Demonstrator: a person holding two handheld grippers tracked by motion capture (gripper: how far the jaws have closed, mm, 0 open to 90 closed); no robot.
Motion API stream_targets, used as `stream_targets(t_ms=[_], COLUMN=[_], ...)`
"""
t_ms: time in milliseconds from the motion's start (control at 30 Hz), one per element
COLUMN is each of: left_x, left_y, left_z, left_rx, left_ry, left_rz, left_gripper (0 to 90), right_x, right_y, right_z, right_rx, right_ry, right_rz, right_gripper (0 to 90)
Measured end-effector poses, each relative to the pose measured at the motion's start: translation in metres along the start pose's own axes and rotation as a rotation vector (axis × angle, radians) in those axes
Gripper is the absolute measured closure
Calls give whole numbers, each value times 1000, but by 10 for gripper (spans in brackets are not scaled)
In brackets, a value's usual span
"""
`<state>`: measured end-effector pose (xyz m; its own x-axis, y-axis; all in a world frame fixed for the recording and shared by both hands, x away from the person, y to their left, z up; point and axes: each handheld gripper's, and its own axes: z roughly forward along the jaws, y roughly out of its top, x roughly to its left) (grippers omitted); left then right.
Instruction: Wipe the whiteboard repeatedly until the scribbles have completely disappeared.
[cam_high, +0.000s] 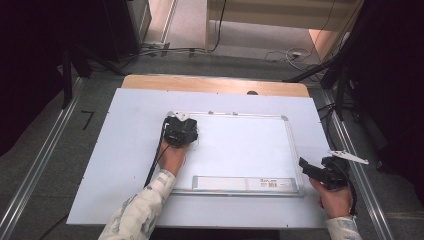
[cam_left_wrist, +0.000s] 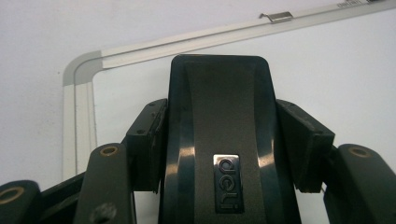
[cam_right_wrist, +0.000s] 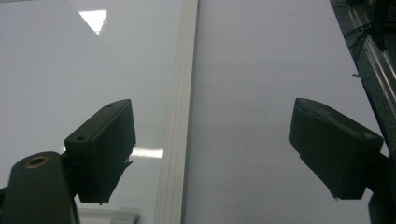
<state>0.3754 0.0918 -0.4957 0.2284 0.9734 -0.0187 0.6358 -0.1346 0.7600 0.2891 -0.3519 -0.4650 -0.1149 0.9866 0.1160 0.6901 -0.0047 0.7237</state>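
Left gripper (cam_high: 181, 131) clamps a black eraser (cam_left_wrist: 219, 140) flat on the whiteboard (cam_high: 240, 145), near its far left corner. Right gripper (cam_high: 306, 167) hangs over the board's right edge, jaws wide, holding nothing.

Lay whiteboard (cam_high: 240, 150) flat on table (cam_high: 100, 165), pen tray (cam_high: 245, 183) along its near edge. Rested eraser (cam_left_wrist: 219, 140) on board's far left corner, left of clip (cam_left_wrist: 276, 17).
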Motion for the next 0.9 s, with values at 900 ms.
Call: stream_targets(t_ms=[900], left_x=[-7], left_y=[-31], left_z=[-32], left_rx=[0], left_ry=[-56], left_rz=[56], left_gripper=[410], right_x=[2], right_y=[-1], right_z=[-2], right_rx=[-4], right_ry=[-1], right_rz=[-4], right_gripper=[134])
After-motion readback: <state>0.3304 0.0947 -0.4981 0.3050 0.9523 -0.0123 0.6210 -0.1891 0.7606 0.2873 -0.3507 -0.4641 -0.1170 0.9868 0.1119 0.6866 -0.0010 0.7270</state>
